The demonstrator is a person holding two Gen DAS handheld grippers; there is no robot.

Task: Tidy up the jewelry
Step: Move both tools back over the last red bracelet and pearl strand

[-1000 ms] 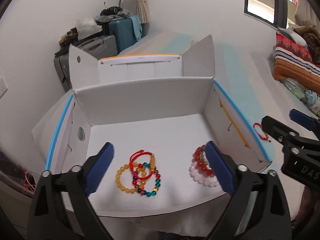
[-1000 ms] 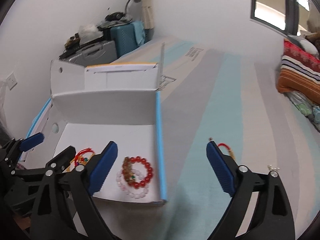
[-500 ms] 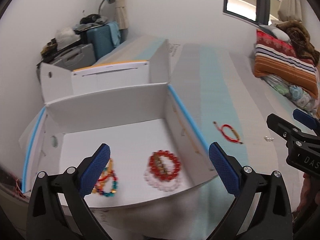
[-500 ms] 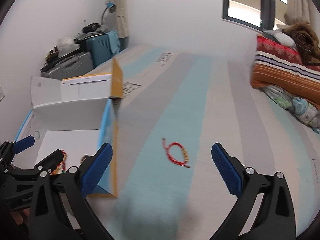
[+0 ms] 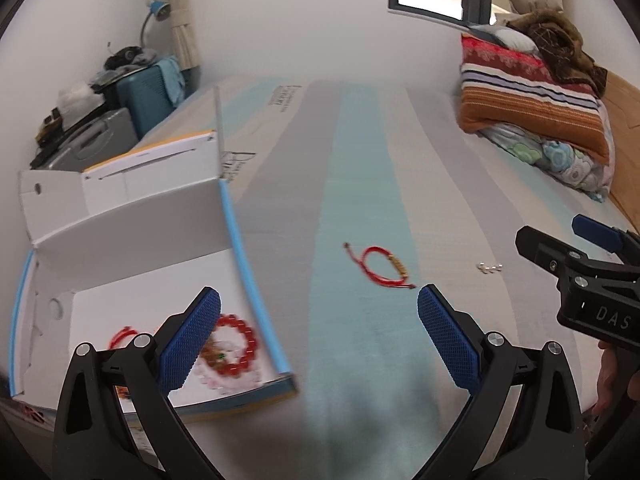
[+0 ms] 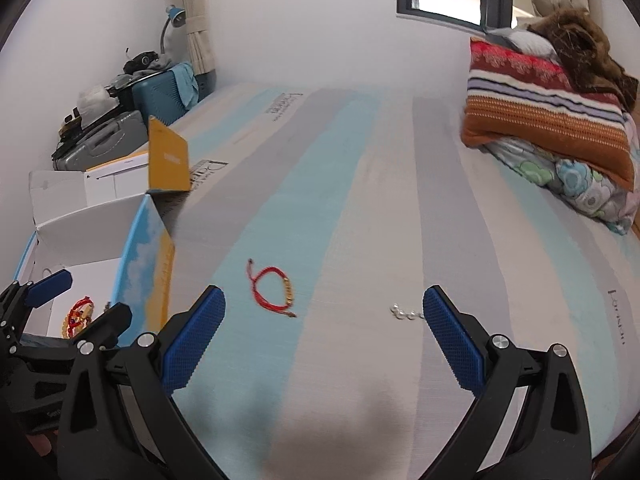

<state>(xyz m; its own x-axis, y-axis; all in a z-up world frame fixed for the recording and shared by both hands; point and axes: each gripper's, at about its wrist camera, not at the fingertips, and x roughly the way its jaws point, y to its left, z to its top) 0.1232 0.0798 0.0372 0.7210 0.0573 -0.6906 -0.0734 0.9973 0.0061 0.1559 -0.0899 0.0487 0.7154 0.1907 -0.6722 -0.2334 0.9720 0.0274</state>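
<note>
One open white cardboard box (image 5: 132,264) with a blue rim sits on a striped mattress (image 6: 360,208); every place below is given from that box. Inside it lie at least three bracelets: one red bead bracelet (image 5: 236,344) over a pale bead one, and a thin red cord loop nearer the box's left wall; motion blur hides any finer count. Outside the box, on the mattress to its right, lies one red cord bracelet (image 6: 274,292) with gold beads, and farther right one small cluster of pearl-like beads (image 6: 404,313).

Two grippers show. The left gripper (image 5: 318,340) hangs over the box's right front corner, jaws spread, nothing between them. The right gripper (image 6: 324,340), farther right of the box, has just been opening its jaws; they stand wide and empty.

Readable writing: "DAS" on the right gripper's body. The mattress print is too blurred to read.
</note>
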